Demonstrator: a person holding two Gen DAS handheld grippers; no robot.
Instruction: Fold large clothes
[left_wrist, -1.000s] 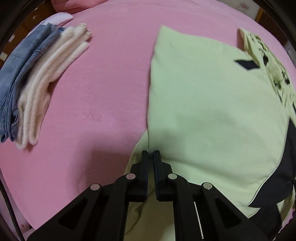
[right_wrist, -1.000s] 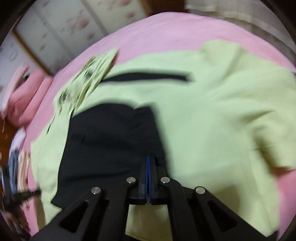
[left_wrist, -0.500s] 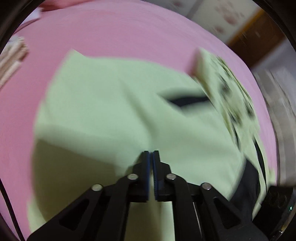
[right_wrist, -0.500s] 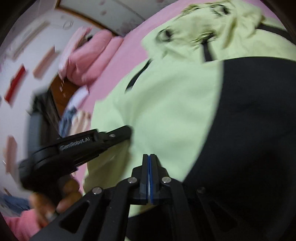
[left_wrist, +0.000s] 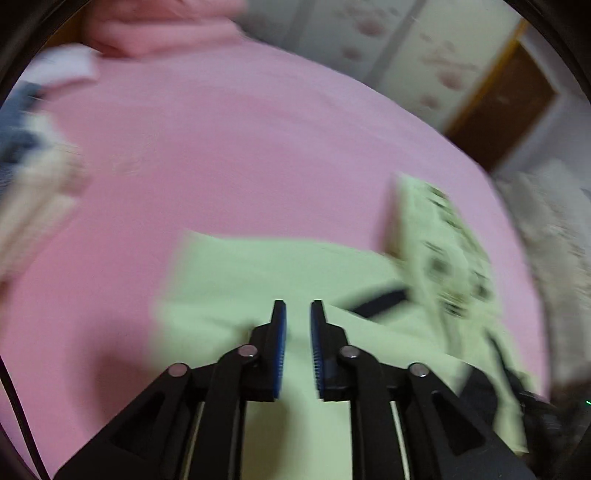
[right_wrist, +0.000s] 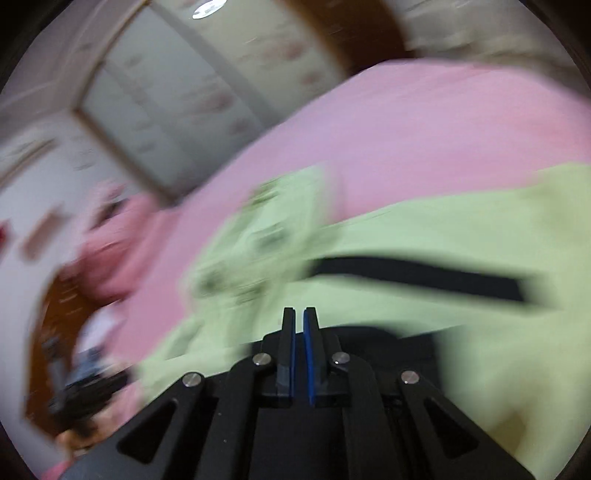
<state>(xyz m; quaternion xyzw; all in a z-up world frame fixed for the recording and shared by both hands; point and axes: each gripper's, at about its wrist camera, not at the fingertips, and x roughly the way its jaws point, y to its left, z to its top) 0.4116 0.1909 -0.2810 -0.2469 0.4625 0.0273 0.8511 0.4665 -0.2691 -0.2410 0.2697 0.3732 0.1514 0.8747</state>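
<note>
Garment: soft pale-green cloth, black panels

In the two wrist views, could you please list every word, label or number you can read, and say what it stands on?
No text can be read in either view.
Dark print on the folded-over part of the light green garment: too blurred to tell whether it is lettering or a pattern.
Left gripper and right gripper: no marking shows on them.
</note>
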